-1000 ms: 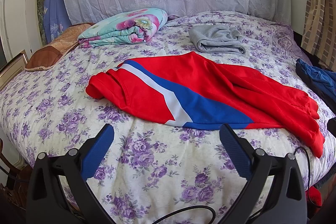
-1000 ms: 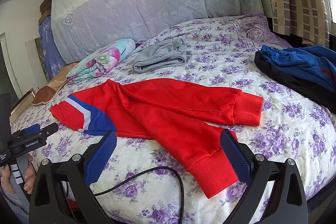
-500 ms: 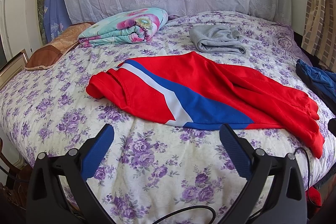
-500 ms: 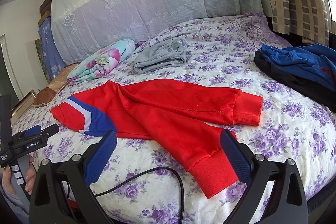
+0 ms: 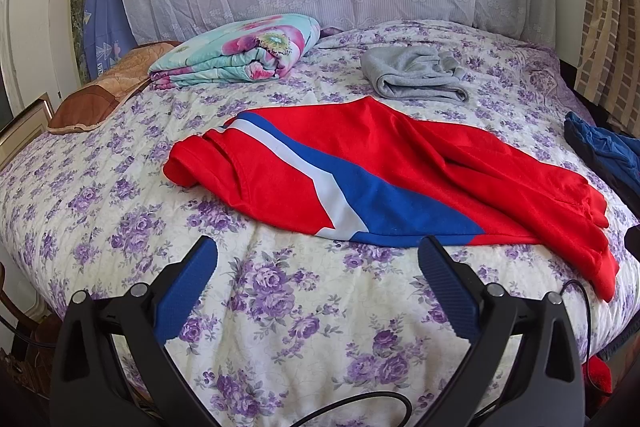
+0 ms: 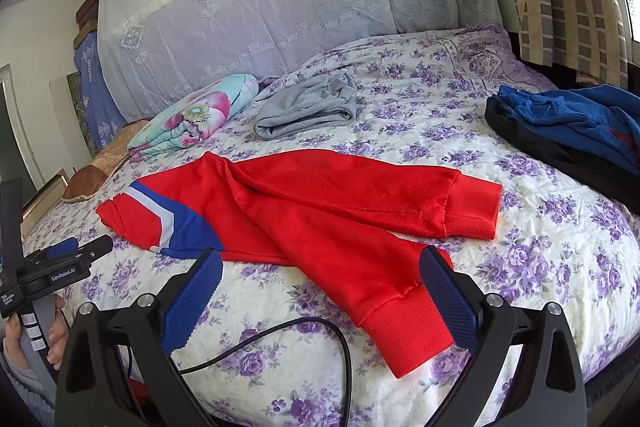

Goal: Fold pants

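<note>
Red pants [image 5: 360, 163] with a blue and white stripe lie spread across the flowered bed, waistband to the left, legs to the right. In the right wrist view the pants [image 6: 320, 211] show two cuffed legs, the near cuff [image 6: 404, 331] by the bed's front edge. My left gripper [image 5: 318, 267] is open and empty, held just short of the waist end. My right gripper [image 6: 320, 279] is open and empty, just short of the leg ends. The left gripper also shows at the far left of the right wrist view [image 6: 76, 251].
A folded grey garment [image 5: 412, 77] and a folded floral blanket [image 5: 236, 53] lie behind the pants. A brown pillow [image 5: 104, 95] sits at the left. A blue and black clothes pile [image 6: 568, 131] lies on the right. A black cable [image 6: 280, 339] crosses the bed's front edge.
</note>
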The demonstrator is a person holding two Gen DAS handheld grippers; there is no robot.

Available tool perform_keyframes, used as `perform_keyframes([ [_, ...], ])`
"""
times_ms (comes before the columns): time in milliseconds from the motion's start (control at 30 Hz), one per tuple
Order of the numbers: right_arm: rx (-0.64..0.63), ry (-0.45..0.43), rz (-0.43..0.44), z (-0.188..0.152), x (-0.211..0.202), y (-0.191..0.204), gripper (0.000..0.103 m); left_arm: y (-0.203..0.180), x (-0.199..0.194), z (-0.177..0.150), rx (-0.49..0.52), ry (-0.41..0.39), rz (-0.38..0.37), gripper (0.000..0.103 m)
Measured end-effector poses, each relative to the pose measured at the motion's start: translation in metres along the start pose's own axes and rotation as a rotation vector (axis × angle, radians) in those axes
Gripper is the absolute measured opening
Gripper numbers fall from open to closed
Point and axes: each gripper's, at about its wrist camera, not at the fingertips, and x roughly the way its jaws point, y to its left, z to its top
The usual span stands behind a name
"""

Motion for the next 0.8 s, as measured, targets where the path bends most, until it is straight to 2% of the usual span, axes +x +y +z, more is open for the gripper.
perform_keyframes([
  [800, -0.001, -0.008, -0.006, -0.0003, 0.0008, -0.0004, 0.099, 0.0044, 0.0030, -0.0062, -0.002, 0.007, 0.001, 0.098],
])
